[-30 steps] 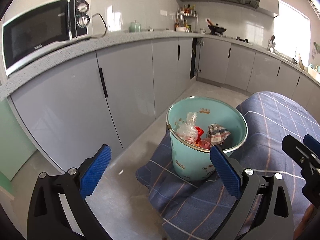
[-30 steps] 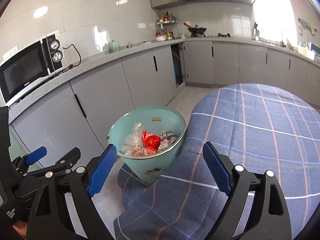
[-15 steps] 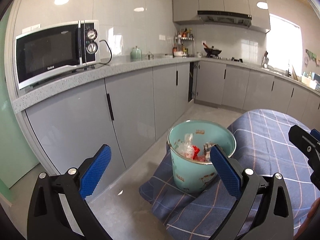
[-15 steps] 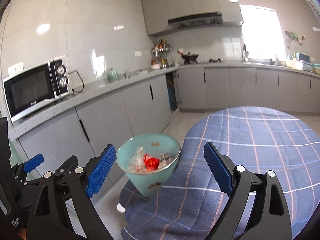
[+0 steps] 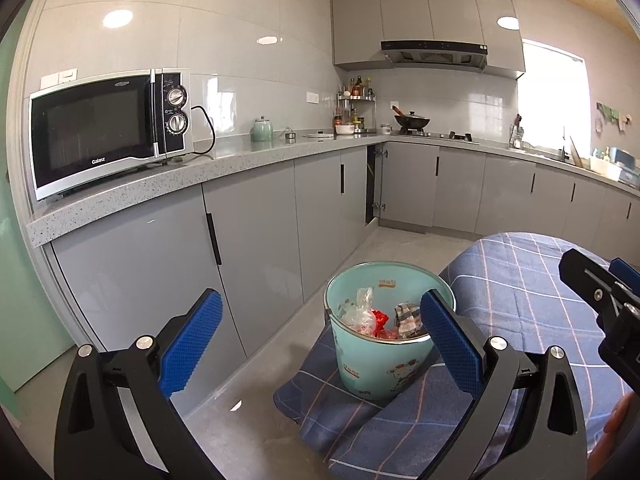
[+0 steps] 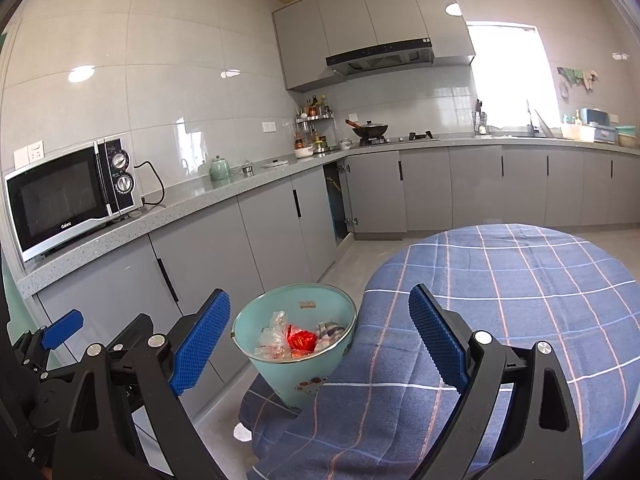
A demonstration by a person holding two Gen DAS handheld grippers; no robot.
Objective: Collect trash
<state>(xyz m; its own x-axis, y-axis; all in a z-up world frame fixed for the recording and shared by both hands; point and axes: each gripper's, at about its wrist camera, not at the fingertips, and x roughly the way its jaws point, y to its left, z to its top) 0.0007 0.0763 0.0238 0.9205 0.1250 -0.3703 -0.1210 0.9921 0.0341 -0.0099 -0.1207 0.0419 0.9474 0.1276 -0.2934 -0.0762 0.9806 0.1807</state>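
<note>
A mint-green trash bucket (image 5: 376,364) stands on the floor by the table, on the hanging cloth; it also shows in the right wrist view (image 6: 296,376). Inside lie clear plastic wrappers (image 5: 354,314), a red wrapper (image 6: 301,339) and a checked scrap (image 5: 406,316). My left gripper (image 5: 320,336) is open and empty, held above and behind the bucket. My right gripper (image 6: 320,332) is open and empty, also above the bucket; part of it shows at the right edge of the left wrist view (image 5: 600,292).
A round table with a blue plaid cloth (image 6: 520,280) fills the right. Grey kitchen cabinets (image 5: 256,248) run along the left and back under a speckled counter with a microwave (image 5: 108,128). Grey floor (image 5: 248,432) lies between cabinets and bucket.
Both grippers have risen and pulled back from the bucket, which now looks smaller and lower. Both stay open and empty. The bucket's contents have not moved.
</note>
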